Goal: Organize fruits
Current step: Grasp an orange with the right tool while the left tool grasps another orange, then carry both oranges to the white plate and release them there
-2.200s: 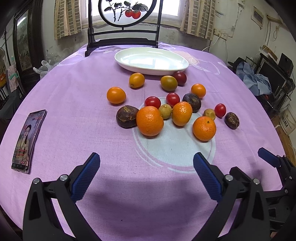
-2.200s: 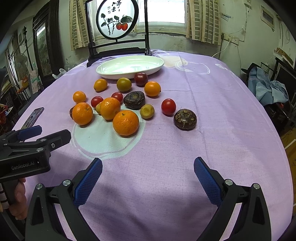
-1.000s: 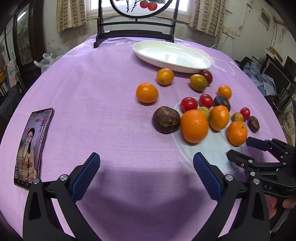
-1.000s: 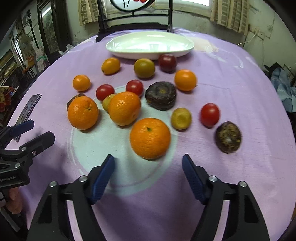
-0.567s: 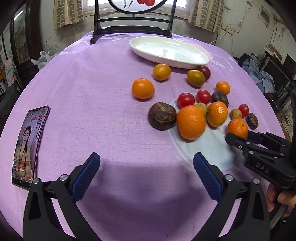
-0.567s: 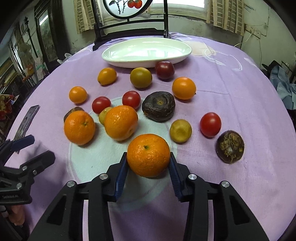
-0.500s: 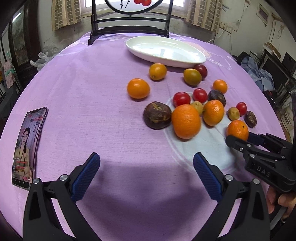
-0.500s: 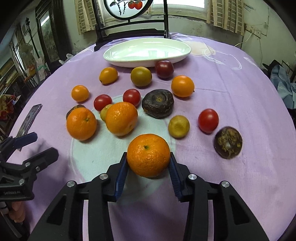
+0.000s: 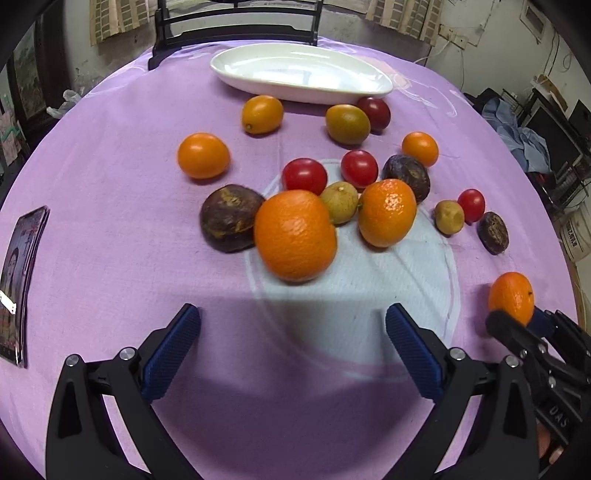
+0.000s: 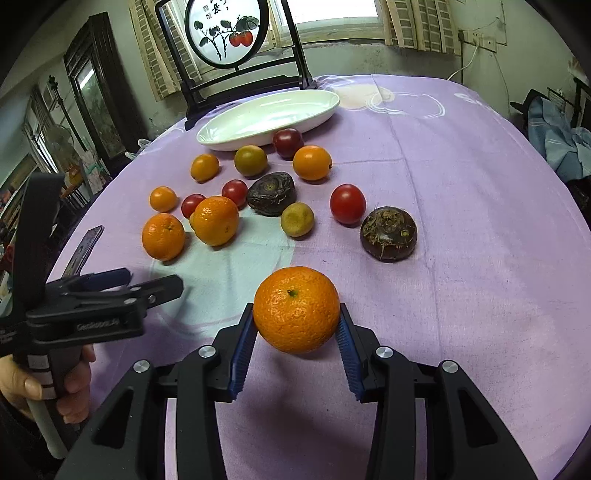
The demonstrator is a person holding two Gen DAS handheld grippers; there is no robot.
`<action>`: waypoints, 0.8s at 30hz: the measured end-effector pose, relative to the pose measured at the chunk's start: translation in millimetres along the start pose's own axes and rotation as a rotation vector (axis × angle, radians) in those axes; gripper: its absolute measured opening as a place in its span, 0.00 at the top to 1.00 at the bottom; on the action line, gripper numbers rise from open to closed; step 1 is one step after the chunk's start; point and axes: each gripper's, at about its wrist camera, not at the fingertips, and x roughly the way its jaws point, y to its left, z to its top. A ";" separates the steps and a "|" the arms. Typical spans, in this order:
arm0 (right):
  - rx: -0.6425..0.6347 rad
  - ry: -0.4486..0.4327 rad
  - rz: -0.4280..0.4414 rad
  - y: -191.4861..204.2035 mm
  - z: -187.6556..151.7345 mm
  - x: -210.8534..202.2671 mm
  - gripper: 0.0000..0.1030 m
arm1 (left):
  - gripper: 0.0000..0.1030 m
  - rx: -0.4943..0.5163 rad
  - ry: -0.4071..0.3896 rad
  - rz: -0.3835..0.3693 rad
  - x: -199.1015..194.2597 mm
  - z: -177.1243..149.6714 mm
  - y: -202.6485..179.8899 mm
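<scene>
My right gripper (image 10: 296, 343) is shut on an orange (image 10: 296, 309) and holds it above the purple tablecloth; the held orange also shows at the right edge of the left wrist view (image 9: 511, 297). My left gripper (image 9: 291, 347) is open and empty, just short of a big orange (image 9: 295, 234). Around that orange lie another orange (image 9: 387, 212), red tomatoes (image 9: 304, 175), small orange and yellow fruits and dark brown fruits (image 9: 229, 218). An empty white oval dish (image 9: 299, 72) stands behind them, also in the right wrist view (image 10: 267, 118).
A phone (image 9: 16, 280) lies at the table's left edge. A framed round screen on a dark stand (image 10: 229, 31) stands behind the dish. The table edge drops off at the right, with clothes and clutter beyond.
My right gripper closed on the nearest orange and has lifted it off the cloth, pulling back to the right. My left gripper has moved closer to the big orange.
</scene>
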 end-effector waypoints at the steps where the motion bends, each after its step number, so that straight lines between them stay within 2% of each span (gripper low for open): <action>1: 0.001 0.001 0.001 -0.8 -0.9 0.3 0.58 | 0.06 0.016 0.001 0.008 2.1 3.0 -3.3; 3: 0.010 0.006 0.016 -3.6 -1.6 2.1 0.58 | 0.23 0.046 -0.007 0.034 4.1 8.6 -7.6; 8: 0.015 0.009 0.042 -4.2 -2.7 5.0 0.58 | 0.30 0.028 0.005 0.042 6.9 22.5 -6.4; 11: 0.026 0.006 0.073 -5.9 -1.6 4.9 0.58 | 0.30 0.015 0.022 0.031 10.5 33.9 -3.2; 13: 0.022 0.003 0.070 -5.8 -0.7 4.2 0.58 | 0.34 0.015 0.023 0.032 13.8 40.2 -2.4; 14: 0.025 0.003 0.068 -6.3 0.1 3.7 0.58 | 0.42 0.017 0.014 0.042 14.4 40.8 -2.3; 15: 0.027 0.002 0.067 -6.7 0.6 3.4 0.58 | 0.57 0.026 -0.006 0.046 13.6 40.7 -2.4; 24: 0.005 -0.009 0.047 1.4 3.2 -2.3 0.58 | 0.59 0.053 -0.018 -0.009 -9.7 22.1 12.5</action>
